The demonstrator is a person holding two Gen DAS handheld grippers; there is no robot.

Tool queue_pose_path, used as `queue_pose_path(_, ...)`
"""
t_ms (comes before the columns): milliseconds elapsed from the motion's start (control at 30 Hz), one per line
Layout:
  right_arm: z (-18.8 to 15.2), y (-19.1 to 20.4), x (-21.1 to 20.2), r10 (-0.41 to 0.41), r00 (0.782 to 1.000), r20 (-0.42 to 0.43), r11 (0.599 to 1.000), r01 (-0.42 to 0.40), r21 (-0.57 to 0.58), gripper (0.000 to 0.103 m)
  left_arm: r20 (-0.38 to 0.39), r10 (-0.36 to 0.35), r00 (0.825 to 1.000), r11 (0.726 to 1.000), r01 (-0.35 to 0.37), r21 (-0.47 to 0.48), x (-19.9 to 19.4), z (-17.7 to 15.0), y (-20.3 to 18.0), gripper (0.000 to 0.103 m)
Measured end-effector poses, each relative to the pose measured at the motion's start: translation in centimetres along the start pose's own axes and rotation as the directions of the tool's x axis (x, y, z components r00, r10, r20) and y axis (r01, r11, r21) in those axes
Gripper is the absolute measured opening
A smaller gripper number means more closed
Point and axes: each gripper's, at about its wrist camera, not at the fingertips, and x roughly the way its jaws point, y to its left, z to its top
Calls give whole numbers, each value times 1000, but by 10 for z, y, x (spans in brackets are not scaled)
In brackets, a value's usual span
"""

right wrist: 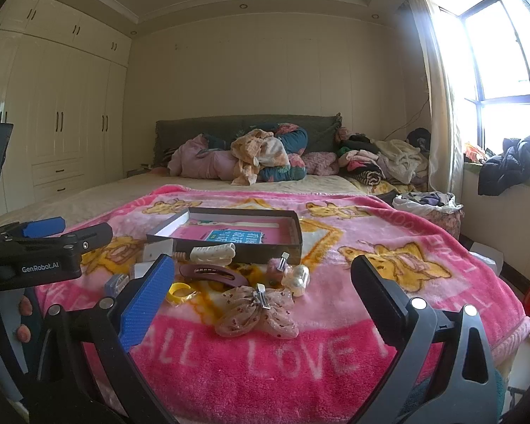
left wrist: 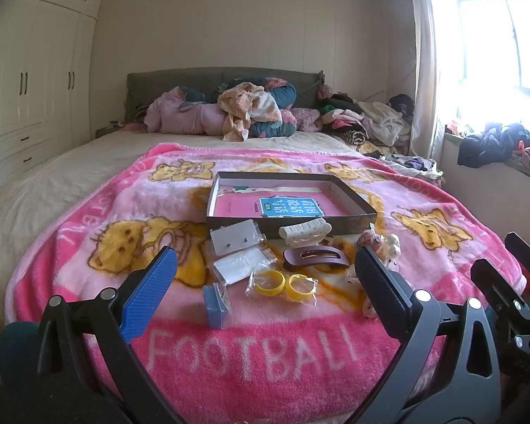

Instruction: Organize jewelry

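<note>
This is a bedroom in a home — a big bed (left wrist: pixel 53 176) fills the middle with a pink teddy-bear blanket (left wrist: pixel 123 212), tall cupboards (left wrist: pixel 35 81) stand at the left, and piled clothes (left wrist: pixel 353 116) sit near the bright window (left wrist: pixel 494 46) at the right.

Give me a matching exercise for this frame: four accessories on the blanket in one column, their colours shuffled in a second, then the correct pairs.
Things:
1. toothed claw clip
2. flat oval hair clip
3. two rings in a clear bag
4. sheer spotted bow clip

Colours:
A. yellow
B. pale pink
C. cream
D. dark brown

Pairs: 1-C, 2-D, 3-A, 4-B
</note>
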Motion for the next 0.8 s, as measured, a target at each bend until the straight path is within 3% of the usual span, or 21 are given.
queue_pose_path(533,-6,2,11,2,999,-37,1000,-1,10,97,-8,7,1000,1000,-7,-11,3,-6,3,92)
queue_pose_path(800,-8,3,21,4,998,-69,1000,-4,10,97,-23,48,999,998,-49,-40,17,-7,23,92)
